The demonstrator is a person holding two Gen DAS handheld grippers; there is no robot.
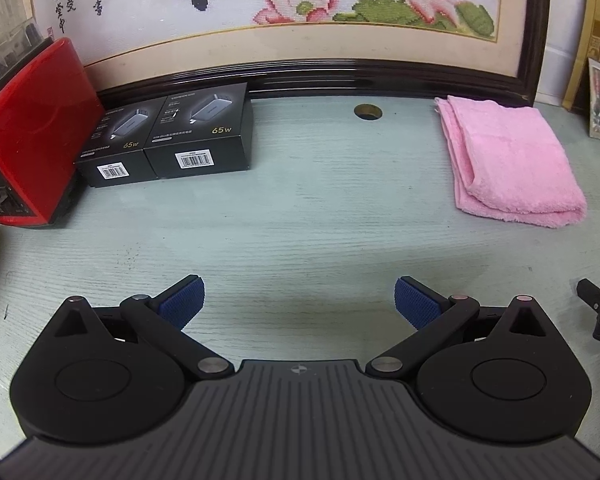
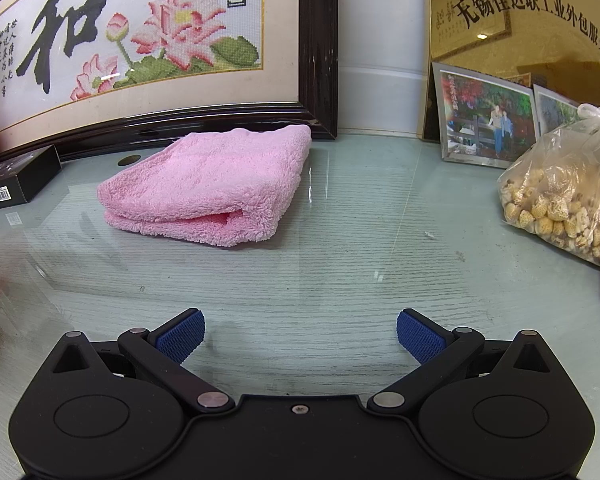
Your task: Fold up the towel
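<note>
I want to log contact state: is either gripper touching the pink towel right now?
No: the pink towel lies folded on the table, and the open right gripper and left gripper hover short of it, holding nothing.

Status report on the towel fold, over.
Left gripper open, empty. Right gripper open, empty, short of the fluffy pink folded towel. Towel lies folded on the glass-topped table. Path clear.

Ahead of the wide-apart jaws, the pink towel [image 2: 208, 192] is fluffy terry cloth. The table [image 2: 340, 280] beneath them is glossy glass over pale grained wood. The jaws' blue pads [image 2: 182, 338] look ribbed, their black plastic matt.
</note>
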